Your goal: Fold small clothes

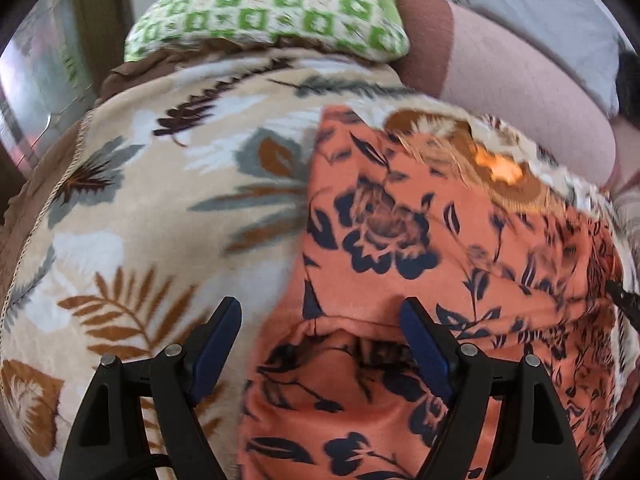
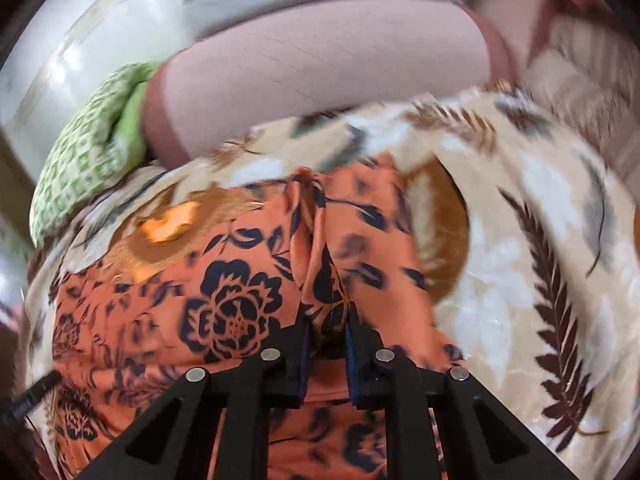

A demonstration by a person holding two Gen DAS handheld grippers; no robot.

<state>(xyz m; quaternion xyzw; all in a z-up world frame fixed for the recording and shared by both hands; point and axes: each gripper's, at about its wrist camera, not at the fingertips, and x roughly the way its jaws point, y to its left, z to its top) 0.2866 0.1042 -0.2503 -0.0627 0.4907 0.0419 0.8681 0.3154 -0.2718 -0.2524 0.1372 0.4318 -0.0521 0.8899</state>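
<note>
An orange garment with dark blue flowers [image 1: 400, 248] lies on a beige leaf-print blanket [image 1: 140, 208]. My left gripper [image 1: 322, 312] is open, its blue-padded fingers spread over the garment's near left part, where a folded edge runs across. In the right wrist view my right gripper [image 2: 327, 320] is shut on a bunched ridge of the same orange garment [image 2: 224, 308], which rises in a pleat between the fingers. The blanket [image 2: 520, 240] shows to the right there. The other gripper's tip [image 1: 624, 300] peeks in at the right edge of the left wrist view.
A green-and-white checked pillow [image 1: 264, 12] lies at the blanket's far end, also in the right wrist view [image 2: 88, 152]. A pink cushion [image 1: 520, 88] lies beside it, also in the right wrist view [image 2: 320, 76]. A brown sheet edge [image 1: 120, 76] shows under the blanket.
</note>
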